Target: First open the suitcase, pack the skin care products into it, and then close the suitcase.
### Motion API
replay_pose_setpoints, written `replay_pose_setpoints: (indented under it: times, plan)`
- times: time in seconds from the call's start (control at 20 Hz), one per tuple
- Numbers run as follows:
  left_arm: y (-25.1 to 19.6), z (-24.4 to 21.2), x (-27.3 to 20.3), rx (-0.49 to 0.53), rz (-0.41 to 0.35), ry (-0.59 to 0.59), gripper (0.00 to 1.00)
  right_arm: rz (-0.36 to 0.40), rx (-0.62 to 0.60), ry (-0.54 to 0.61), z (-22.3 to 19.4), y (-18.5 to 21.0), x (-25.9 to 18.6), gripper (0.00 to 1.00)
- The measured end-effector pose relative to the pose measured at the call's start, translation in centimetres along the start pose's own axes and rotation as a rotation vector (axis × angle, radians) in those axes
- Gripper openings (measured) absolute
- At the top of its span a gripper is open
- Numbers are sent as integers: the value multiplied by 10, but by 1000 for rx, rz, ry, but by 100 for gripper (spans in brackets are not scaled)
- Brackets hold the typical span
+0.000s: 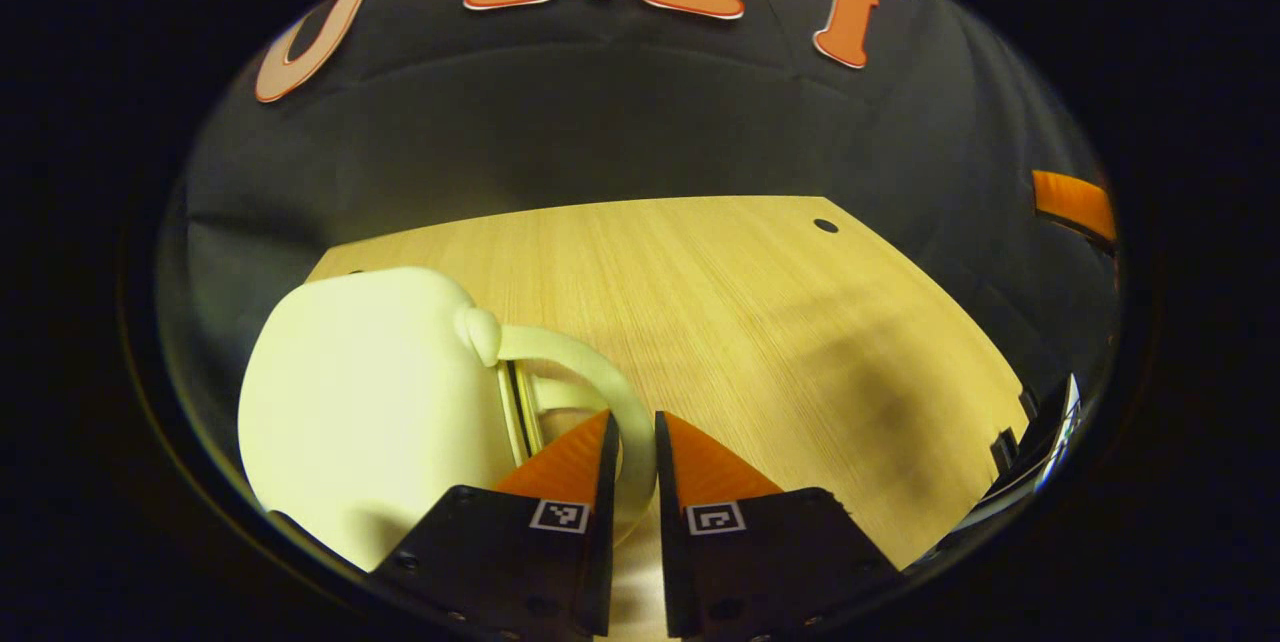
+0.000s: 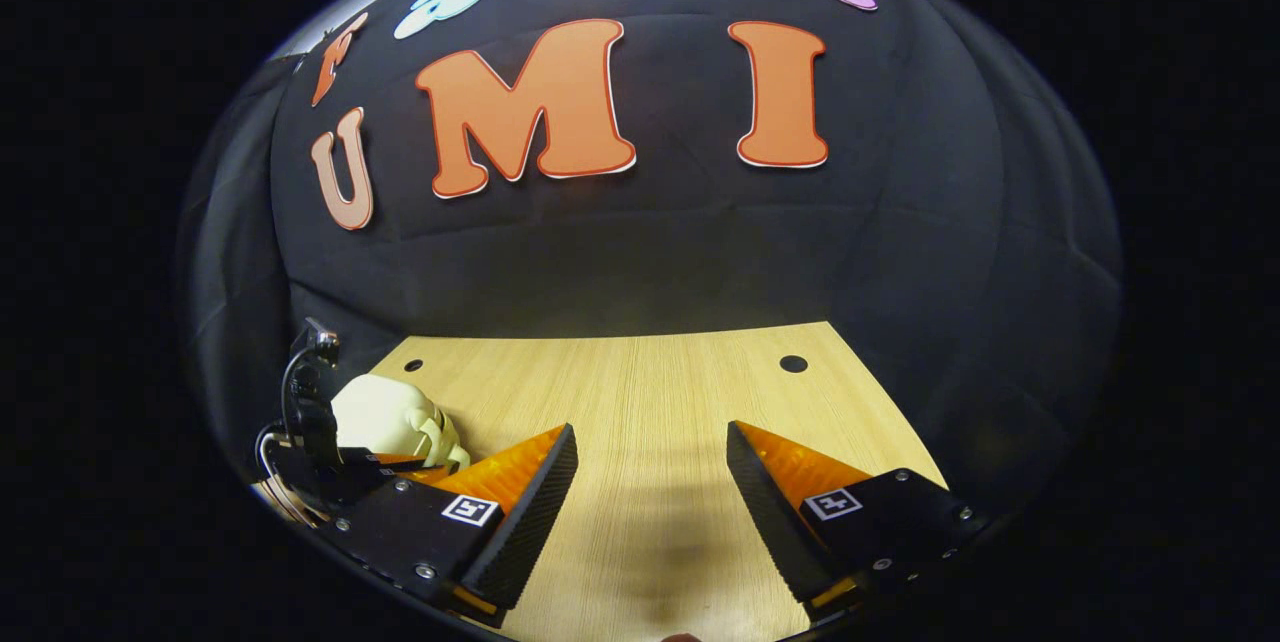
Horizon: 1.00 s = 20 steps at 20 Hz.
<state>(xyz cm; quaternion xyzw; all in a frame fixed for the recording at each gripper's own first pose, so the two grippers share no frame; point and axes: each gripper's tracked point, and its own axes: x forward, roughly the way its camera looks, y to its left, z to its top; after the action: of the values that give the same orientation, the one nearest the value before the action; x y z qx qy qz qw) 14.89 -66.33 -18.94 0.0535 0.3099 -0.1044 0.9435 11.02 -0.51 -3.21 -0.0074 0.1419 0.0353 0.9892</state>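
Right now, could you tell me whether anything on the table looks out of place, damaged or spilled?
Nothing stands out. The cream suitcase sits closed on the wooden table, intact, with the left gripper closed on its handle. The right gripper hangs open over bare tabletop. No spill or damage shows.

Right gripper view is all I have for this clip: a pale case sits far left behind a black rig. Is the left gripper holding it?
Observer: Yes. In the left gripper view the left gripper is closed on the suitcase's looped handle.
Operator: Is the lid up?
Observer: No. The two shells sit together, with a thin seam beside the handle.
Operator: Where does the handle join the shell?
Observer: At a rounded knob on the shell's edge.
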Motion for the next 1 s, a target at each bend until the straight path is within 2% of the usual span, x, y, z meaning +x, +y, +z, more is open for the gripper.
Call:
replay_pose_setpoints:
  times: [0.05,0.1,0.15,0.25,0.4,0.5,0.65,0.8,1.0]
  plan:
    - [-8,17,-10,-49,-21,-46,27,-4,-7,-8,5,-2,-4,96]
    - [-15,36,-23,-90,-27,-92,27,-11,-16,-15,10,-5,-10,95]
    - [-24,55,-35,-112,-35,-134,53,-15,-27,-26,15,-8,-14,95]
    - [-33,94,-61,-103,-4,-214,100,-28,-33,-51,25,-13,-22,95]
    - [-27,144,-119,-59,77,-370,99,-50,-14,-103,36,-13,-36,95]
    - [-33,181,-140,-16,103,-476,99,-70,-10,-141,44,-12,-44,95]
    - [-31,213,-181,30,151,-592,98,-97,-6,-174,49,-8,-61,96]
    - [-7,239,-224,58,226,-701,98,-129,-20,-203,49,-3,-73,95]
    - [2,234,-239,6,165,-723,98,-150,-25,-216,46,11,-88,95]
